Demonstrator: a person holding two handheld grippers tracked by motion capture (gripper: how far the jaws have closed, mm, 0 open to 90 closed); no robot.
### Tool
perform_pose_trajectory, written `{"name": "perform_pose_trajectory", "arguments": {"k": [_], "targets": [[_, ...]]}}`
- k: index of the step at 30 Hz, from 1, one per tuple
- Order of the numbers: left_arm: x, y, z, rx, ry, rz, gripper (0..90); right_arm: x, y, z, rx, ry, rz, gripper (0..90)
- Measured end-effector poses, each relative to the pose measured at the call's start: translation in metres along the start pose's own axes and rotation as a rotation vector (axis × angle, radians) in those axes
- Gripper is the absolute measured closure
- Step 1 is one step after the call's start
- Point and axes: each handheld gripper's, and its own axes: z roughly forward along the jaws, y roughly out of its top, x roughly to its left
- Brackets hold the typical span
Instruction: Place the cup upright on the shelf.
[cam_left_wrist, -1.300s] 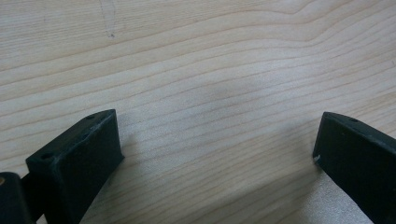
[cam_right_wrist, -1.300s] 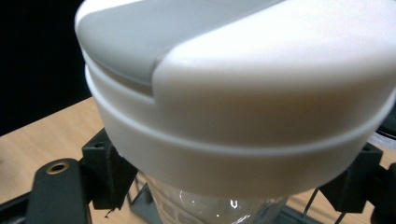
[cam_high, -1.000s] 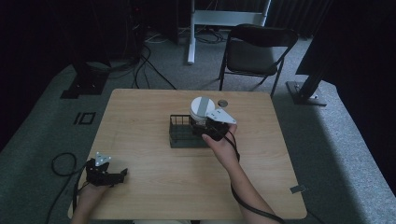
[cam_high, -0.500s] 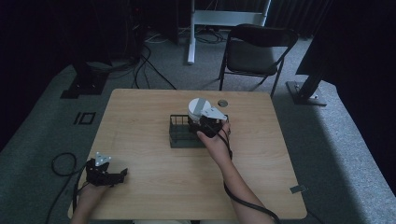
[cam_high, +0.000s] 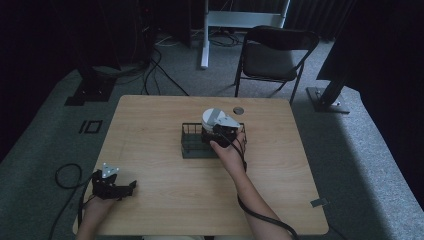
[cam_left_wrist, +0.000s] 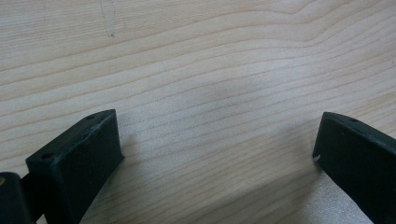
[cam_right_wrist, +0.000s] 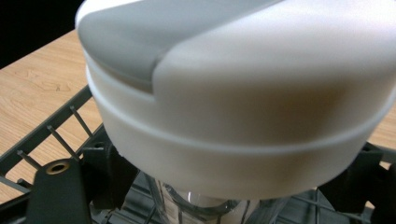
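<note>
One lidded bottle (cam_right_wrist: 243, 107), clamped by my right gripper (cam_high: 221, 134), stands in the single wire rack (cam_high: 191, 145) mid-table; my left gripper (cam_left_wrist: 217, 158) rests spread apart at the near-left corner.

White lid (cam_right_wrist: 243, 93) blurred, cut off; hides bottle body.

You will find no legible text, label, brand, number or sign on anything in these views.
</note>
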Motion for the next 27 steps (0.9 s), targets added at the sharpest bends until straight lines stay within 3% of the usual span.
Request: {"name": "perform_pose_trajectory", "arguments": {"k": [9, 21, 27], "targets": [[0.0, 0.0, 0.0, -0.001, 0.0, -0.001, 1.2, 0.0037, -0.0041, 0.0052, 0.042, -0.017, 0.004, 18.5], [-0.0001, 0.0, 0.0, 0.0, 0.0, -0.001, 1.2, 0.0058, -0.0042, 0.0088, 0.08, -0.042, -0.024, 18.5], [-0.0001, 0.0, 0.0, 0.0, 0.0, -0.001, 1.3, 0.0037, -0.0068, 0.0072, 0.073, -0.039, 0.013, 18.4]]}}
